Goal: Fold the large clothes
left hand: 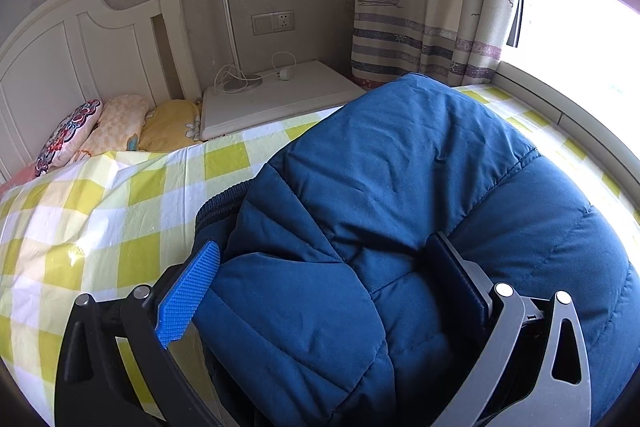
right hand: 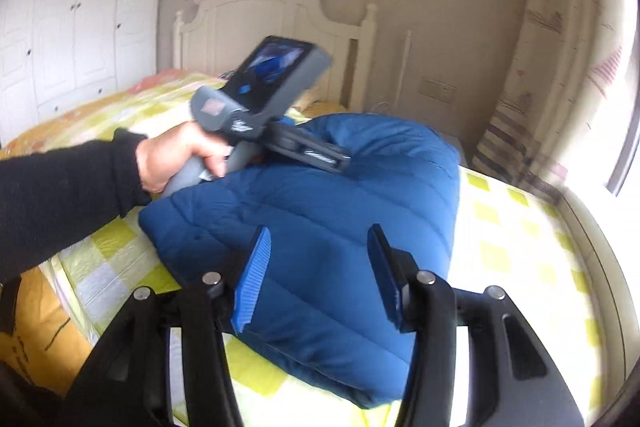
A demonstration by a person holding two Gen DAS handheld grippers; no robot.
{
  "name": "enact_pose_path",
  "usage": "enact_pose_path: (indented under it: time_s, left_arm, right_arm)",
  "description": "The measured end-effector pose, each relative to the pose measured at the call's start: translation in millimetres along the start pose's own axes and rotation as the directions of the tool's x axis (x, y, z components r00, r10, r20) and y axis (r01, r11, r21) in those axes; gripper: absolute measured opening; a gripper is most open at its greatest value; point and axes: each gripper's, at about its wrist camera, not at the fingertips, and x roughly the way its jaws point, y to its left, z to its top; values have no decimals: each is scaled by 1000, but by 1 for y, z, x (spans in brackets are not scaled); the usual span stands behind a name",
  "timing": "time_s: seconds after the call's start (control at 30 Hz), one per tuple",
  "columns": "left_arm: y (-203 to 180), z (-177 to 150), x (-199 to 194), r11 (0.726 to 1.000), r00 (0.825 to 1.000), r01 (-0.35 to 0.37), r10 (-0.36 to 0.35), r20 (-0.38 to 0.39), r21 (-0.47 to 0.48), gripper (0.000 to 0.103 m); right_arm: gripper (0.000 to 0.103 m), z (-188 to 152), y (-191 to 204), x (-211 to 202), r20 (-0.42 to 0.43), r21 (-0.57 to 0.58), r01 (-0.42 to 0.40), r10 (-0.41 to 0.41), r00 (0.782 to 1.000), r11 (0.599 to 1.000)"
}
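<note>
A dark blue padded jacket (left hand: 400, 167) lies folded in a thick bundle on the yellow-and-white checked bedsheet (left hand: 120, 207). My left gripper (left hand: 324, 247) straddles it with jaws wide open. The puffy fabric bulges up between its fingers, and the blue left pad (left hand: 188, 295) stands at the bundle's edge with its face showing. The right wrist view shows a hand (right hand: 172, 155) holding that left gripper (right hand: 344, 163) down on the far part of the jacket (right hand: 360, 187). My right gripper (right hand: 319, 231) hovers open above the jacket's near side, nothing between its pads.
A white nightstand (left hand: 280, 95) with a thin lamp (left hand: 232, 27) and a cable stands beside the bed. Pillows (left hand: 112, 127) lie by the white headboard (right hand: 260, 15). A printed curtain (left hand: 420, 7) and a bright window ledge (left hand: 580, 131) border the right. A white wardrobe (right hand: 80, 27) stands far left.
</note>
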Motion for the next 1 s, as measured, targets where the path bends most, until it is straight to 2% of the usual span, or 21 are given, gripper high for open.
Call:
enact_pose_path:
  time_s: [0.07,0.13,0.17,0.33,0.43,0.47,0.53,0.63,0.7,0.77,0.83,0.9,1.0]
  left_arm:
    - [1,-1,1,1000,1000,6,-6,6,-8,99]
    - [-1,-1,1,1000,1000,11,-11,9,-7,99]
    - [-3,-2,0,1000,1000,1,-1,11,1,99]
    - [-1,-3,-2,1000,1000,-15,15,14,2,99]
    - [-6,-1,-9,998,998,-65,64,25,26,99]
    - [-8,-1,-13,996,996,-86,85,27,38,99]
    - [-10,0,-19,991,993,-118,117,29,59,99]
    - [-6,-2,-22,992,993,-116,115,25,55,99]
    - [-2,-3,-18,995,995,-95,95,20,33,99]
    - [1,-5,-17,996,996,-88,87,27,18,99]
    - [2,-8,-17,997,996,-82,82,37,5,99]
    - [4,-11,-17,997,996,-74,75,44,-11,99]
    - [6,-14,-16,997,996,-74,76,56,-31,99]
  right_arm:
    - [58,-18,-23,21,-107,35,-31,34,994,999]
    - [65,-33,-35,27,-99,84,-78,86,991,993]
    - [65,-37,-40,32,-103,110,-91,103,989,990]
    - [74,-27,-35,31,-165,63,-131,140,976,989]
    - [72,-15,-47,28,-192,51,-188,194,962,981]
    - [71,-9,-53,27,-184,54,-192,199,962,980]
    - [71,8,-68,21,-135,46,-154,159,978,987]
    - [71,49,-96,27,-15,58,-116,117,993,992]
    - [71,82,-112,51,23,88,-114,112,993,990]
    - [68,112,-122,91,7,96,-96,96,995,991]
    - [52,137,-131,147,-65,113,-81,89,994,990]
    - [43,153,-135,202,-156,133,-88,109,982,987]
    - [46,151,-126,280,-287,58,-59,73,955,997]
